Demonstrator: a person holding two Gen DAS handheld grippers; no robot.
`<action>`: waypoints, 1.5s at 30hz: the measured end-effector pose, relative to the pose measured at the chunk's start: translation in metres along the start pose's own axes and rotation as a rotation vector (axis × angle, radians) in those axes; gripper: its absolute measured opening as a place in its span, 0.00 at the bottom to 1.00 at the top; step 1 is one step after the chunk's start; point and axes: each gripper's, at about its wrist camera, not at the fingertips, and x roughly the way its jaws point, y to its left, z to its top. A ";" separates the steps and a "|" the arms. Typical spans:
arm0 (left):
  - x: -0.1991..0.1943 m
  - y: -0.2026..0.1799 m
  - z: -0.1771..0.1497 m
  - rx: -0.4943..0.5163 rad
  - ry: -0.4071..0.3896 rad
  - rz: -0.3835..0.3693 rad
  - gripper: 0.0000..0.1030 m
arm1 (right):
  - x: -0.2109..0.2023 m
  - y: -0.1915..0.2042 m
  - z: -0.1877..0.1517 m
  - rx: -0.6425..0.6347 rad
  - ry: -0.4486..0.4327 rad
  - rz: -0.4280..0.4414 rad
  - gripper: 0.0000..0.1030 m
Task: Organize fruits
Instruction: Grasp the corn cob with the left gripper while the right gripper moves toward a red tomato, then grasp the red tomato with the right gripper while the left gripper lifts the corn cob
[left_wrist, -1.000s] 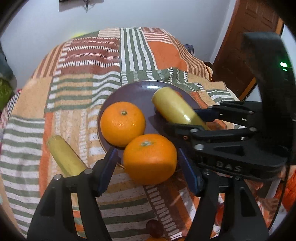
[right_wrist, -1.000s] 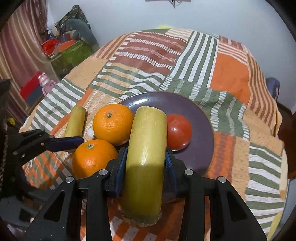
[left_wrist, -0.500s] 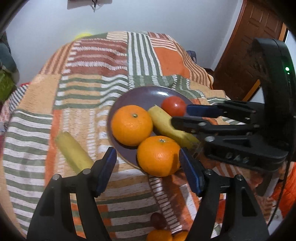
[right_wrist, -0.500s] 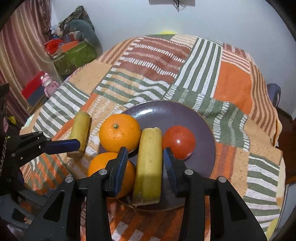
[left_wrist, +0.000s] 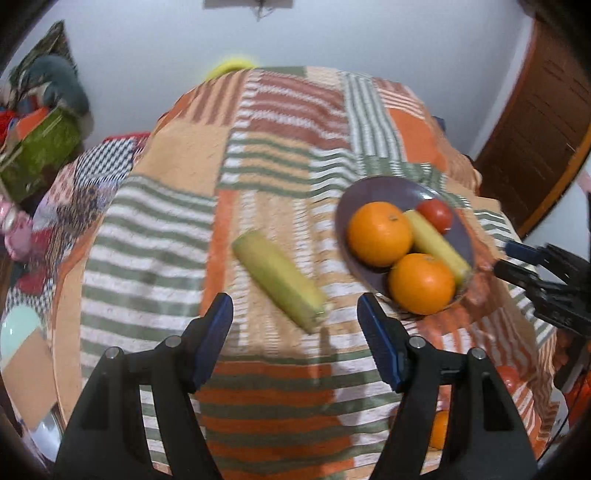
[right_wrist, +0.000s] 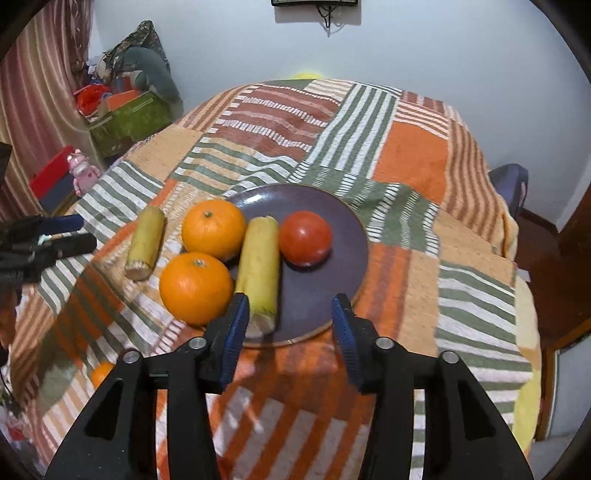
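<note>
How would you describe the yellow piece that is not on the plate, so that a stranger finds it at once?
On the striped patchwork cloth lies a dark purple plate of fruit. Beside it, on the oranges' side, a short yellow banana piece rests directly on the cloth, the only fruit there off the plate.

Right tongs (right_wrist: 288, 317) released banana (right_wrist: 258, 273) (plated) — opening

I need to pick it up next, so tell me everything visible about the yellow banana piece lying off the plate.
The banana piece is a short, stubby yellow-green length with a pale, rough cut end facing the camera in the right wrist view. It lies flat on the striped blanket, outside the dark plate and on the same side of it as the two oranges, touching neither. It sits ahead of the left gripper, whose jaws stand open and clear of it.
</note>
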 end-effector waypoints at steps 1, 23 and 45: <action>0.004 0.003 0.000 -0.010 0.005 0.007 0.68 | 0.000 0.001 -0.001 -0.004 -0.001 -0.008 0.46; 0.096 0.000 0.010 -0.046 0.144 0.025 0.48 | 0.009 -0.017 -0.026 0.070 0.031 0.035 0.48; -0.018 -0.017 -0.098 0.192 0.211 -0.068 0.37 | -0.041 0.036 -0.082 0.064 0.074 0.143 0.72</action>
